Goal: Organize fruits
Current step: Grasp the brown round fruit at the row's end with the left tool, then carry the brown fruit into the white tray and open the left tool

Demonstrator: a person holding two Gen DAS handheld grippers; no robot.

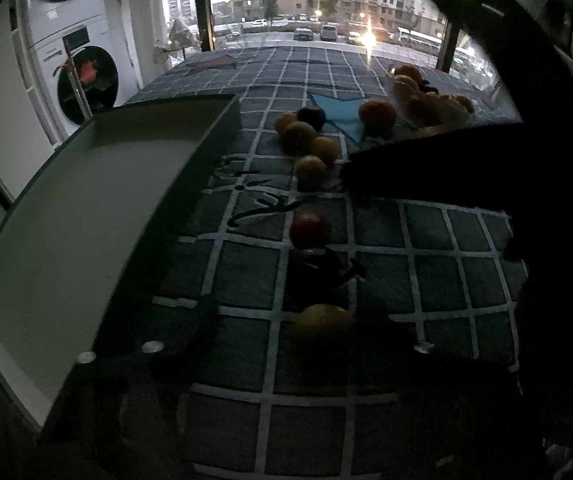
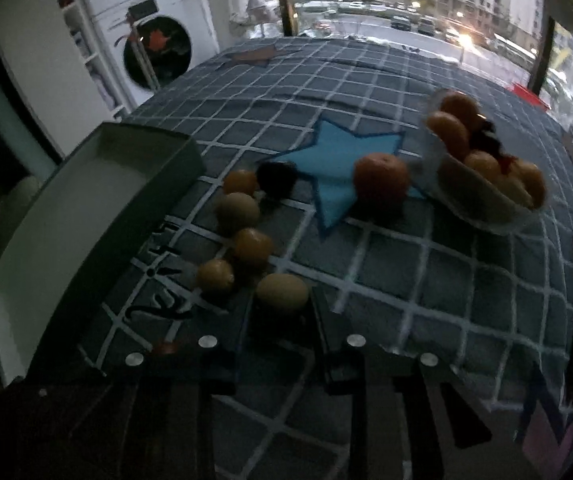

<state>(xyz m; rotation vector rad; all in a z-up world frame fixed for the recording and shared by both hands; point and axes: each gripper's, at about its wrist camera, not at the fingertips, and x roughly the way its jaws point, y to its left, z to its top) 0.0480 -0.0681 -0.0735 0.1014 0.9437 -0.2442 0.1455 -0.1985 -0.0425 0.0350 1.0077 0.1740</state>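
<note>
Several fruits lie on a checked blue tablecloth. In the left wrist view my left gripper is open, with a yellow fruit between its fingers, a dark fruit and a red fruit just beyond. In the right wrist view my right gripper is open, a greenish-yellow fruit right at its fingertips. Beyond it lie small orange fruits, a dark plum and a large orange. An open white box stands left; it also shows in the left wrist view.
A clear bowl holding oranges and dark fruit stands at the right. The right gripper's dark arm crosses the left wrist view. A washing machine and windows are behind the table.
</note>
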